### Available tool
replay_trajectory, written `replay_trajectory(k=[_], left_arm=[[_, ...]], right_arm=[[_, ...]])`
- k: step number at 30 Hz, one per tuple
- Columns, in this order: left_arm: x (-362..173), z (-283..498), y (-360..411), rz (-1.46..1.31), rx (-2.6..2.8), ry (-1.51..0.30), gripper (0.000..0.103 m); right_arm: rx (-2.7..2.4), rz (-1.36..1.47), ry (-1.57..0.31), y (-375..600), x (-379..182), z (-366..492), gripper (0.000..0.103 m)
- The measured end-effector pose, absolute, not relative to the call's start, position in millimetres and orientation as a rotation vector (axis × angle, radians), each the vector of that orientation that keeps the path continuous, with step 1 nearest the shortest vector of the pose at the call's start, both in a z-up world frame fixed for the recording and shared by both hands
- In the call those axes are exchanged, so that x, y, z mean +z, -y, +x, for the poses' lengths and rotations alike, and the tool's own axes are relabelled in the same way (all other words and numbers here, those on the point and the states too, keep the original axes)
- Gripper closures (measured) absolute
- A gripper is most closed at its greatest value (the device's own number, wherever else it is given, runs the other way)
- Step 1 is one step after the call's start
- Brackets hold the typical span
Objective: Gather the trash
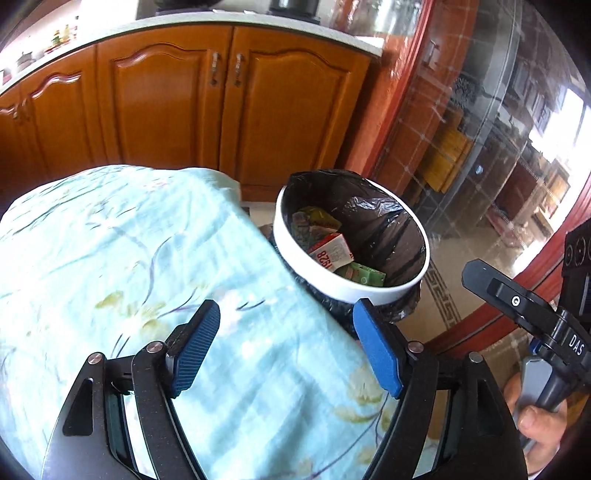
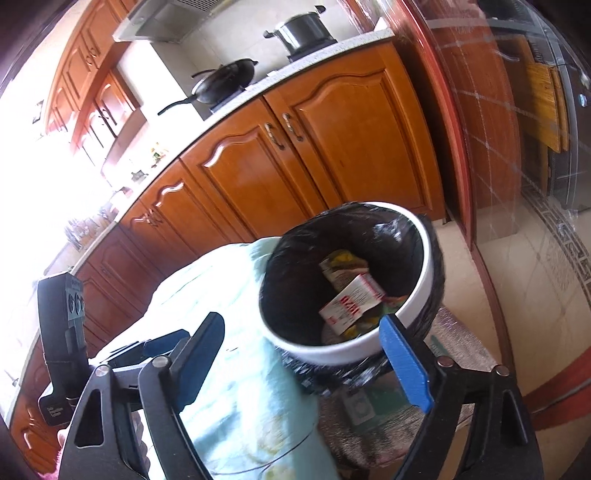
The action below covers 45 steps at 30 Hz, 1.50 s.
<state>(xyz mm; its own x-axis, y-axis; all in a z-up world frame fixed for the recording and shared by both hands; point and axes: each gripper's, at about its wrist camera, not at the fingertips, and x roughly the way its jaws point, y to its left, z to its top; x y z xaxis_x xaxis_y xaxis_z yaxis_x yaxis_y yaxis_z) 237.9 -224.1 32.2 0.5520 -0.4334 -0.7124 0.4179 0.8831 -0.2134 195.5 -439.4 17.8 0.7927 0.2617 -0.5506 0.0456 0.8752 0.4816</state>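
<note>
A white trash bin (image 1: 332,284) with a black liner stands just past the right edge of the table. Inside lie a red-and-white box (image 1: 330,253), a green packet (image 1: 364,275) and other wrappers. My left gripper (image 1: 286,310) hovers open over the floral tablecloth (image 1: 129,258), its blue pads empty and its right fingertip close to the bin's near rim. In the right wrist view, my right gripper (image 2: 301,321) is open and empty too, straddling the cloth's edge and the bin (image 2: 332,352), with the box (image 2: 351,302) beyond it.
Wooden cabinets (image 1: 166,103) under a pale countertop line the back, with a wok (image 2: 225,83) and a pot (image 2: 303,31) on top. A glass door (image 1: 498,147) stands to the right. The bin rests on a grey speckled surface (image 2: 461,354). A hand (image 1: 535,421) holds the right gripper's handle.
</note>
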Motion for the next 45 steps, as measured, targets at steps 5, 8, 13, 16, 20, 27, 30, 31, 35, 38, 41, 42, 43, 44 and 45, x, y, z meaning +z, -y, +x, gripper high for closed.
replay_trajectory(k=[5,8,13,16,20,27,30,31,35,38,41,42,43,44,45], left_arm=[[34,208,189,-0.072,-0.466,-0.8,0.021],[33,193,173,-0.102,-0.452,-0.782,0.021],[33,174,150,-0.127,-0.426,-0.747,0.02],[30,164,139,-0.147,-0.417,-0.743,0.02],[27,145,128,-0.141,-0.402,-0.714,0.02],[33,110,110,-0.131,-0.368,-0.621,0.019],[36,90,102,-0.117,-0.319,-0.542,0.004],[36,82,99,-0.116,-0.298,-0.511,0.0],[29,60,95,-0.081,-0.236,-0.437,0.0],[22,53,94,-0.054,-0.213,-0.425,0.0],[16,50,90,-0.048,-0.201,-0.431,0.0],[14,49,89,-0.049,-0.202,-0.431,0.0],[13,47,88,-0.051,-0.2,-0.427,0.0],[12,45,87,-0.051,-0.191,-0.42,0.0],[12,44,85,-0.05,-0.184,-0.416,0.0]], right_arm=[[0.138,0.49,-0.597,411,21,167,0.012],[0.15,0.486,-0.581,395,21,154,0.011],[0.158,0.462,-0.573,370,16,133,0.009],[0.159,0.453,-0.576,358,12,122,0.004],[0.166,0.448,-0.585,348,8,106,0.003],[0.15,0.395,-0.545,333,15,84,0.002],[0.142,0.337,-0.472,324,23,70,0.0],[0.138,0.313,-0.439,320,26,65,0.0],[0.1,0.23,-0.343,305,23,52,0.0],[0.107,0.207,-0.341,299,13,53,0.0],[0.104,0.174,-0.348,294,3,53,0.0],[0.099,0.169,-0.35,293,1,52,0.0],[0.097,0.166,-0.347,292,-1,51,0.0],[0.099,0.167,-0.343,292,-3,50,0.0],[0.096,0.169,-0.339,292,-4,49,0.0]])
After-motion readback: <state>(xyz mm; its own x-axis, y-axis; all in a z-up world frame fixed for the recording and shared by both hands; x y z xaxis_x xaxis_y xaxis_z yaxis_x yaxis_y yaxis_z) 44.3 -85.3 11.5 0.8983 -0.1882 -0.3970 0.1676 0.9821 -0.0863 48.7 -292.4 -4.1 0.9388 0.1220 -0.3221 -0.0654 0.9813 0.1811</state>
